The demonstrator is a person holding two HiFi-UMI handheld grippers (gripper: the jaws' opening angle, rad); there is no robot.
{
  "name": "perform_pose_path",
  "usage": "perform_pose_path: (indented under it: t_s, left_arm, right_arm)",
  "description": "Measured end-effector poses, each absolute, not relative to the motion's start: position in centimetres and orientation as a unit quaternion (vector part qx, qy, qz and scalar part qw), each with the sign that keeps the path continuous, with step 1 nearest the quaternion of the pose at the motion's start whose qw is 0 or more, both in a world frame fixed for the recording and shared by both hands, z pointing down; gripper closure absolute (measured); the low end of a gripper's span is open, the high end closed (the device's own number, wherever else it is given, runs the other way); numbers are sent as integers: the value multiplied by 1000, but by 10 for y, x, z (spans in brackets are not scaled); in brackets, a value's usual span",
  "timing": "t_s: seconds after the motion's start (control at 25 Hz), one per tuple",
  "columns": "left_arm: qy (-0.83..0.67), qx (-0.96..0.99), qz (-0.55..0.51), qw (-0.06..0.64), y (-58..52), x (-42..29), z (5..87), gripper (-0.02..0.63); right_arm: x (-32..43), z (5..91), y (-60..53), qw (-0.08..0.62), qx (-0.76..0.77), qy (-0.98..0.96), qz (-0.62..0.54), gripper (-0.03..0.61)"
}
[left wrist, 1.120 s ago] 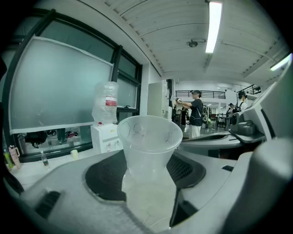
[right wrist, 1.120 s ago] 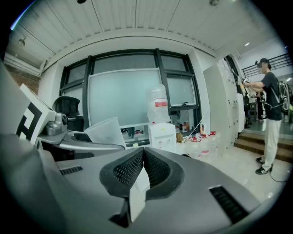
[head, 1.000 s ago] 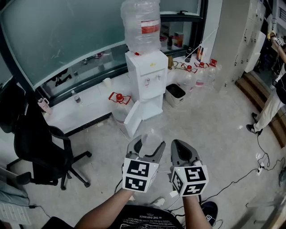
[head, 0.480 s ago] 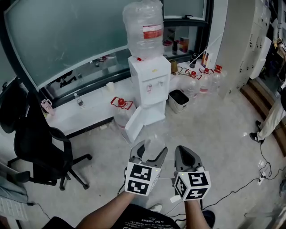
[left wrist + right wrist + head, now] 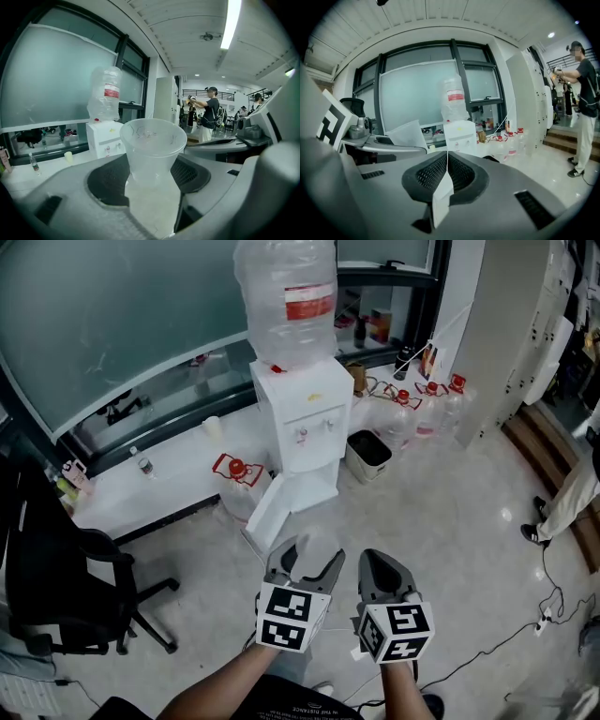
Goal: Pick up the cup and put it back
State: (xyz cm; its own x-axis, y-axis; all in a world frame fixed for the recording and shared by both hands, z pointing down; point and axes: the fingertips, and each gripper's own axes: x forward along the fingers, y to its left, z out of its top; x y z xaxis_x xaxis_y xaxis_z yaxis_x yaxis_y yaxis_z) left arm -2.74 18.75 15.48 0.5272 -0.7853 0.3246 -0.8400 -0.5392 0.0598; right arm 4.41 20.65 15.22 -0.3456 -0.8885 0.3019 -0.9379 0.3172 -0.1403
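I am holding two grippers, the left gripper (image 5: 307,554) and the right gripper (image 5: 375,563). I am counting one clear cup (image 5: 152,150), one water dispenser (image 5: 305,418) carrying one big bottle (image 5: 286,296), and four red-capped jugs (image 5: 236,474) on the floor (image 5: 450,521), one left of the dispenser and three at the far right. I am also counting one black bin (image 5: 368,454), one office chair (image 5: 66,587) and one person (image 5: 577,493).
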Motion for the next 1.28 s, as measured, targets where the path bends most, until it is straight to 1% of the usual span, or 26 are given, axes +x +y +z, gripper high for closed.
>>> perform_pose_path:
  t_s: [0.32, 0.64, 1.0, 1.28]
  left_arm:
    - [-453, 871, 149, 117, 88, -32, 172, 341]
    - [-451, 869, 144, 140, 37, -45, 181, 341]
    - [-468, 859, 144, 147, -6, -20, 189, 341]
    - [-527, 824, 135, 158, -58, 19, 205, 341]
  right_arm:
    - [28, 165, 100, 100, 561, -804, 166, 557]
    - [14, 163, 45, 125, 557, -806, 156, 557]
    - [35, 169, 0, 135, 530, -822, 158, 557]
    - [69, 187, -61, 135, 466, -860, 157, 557]
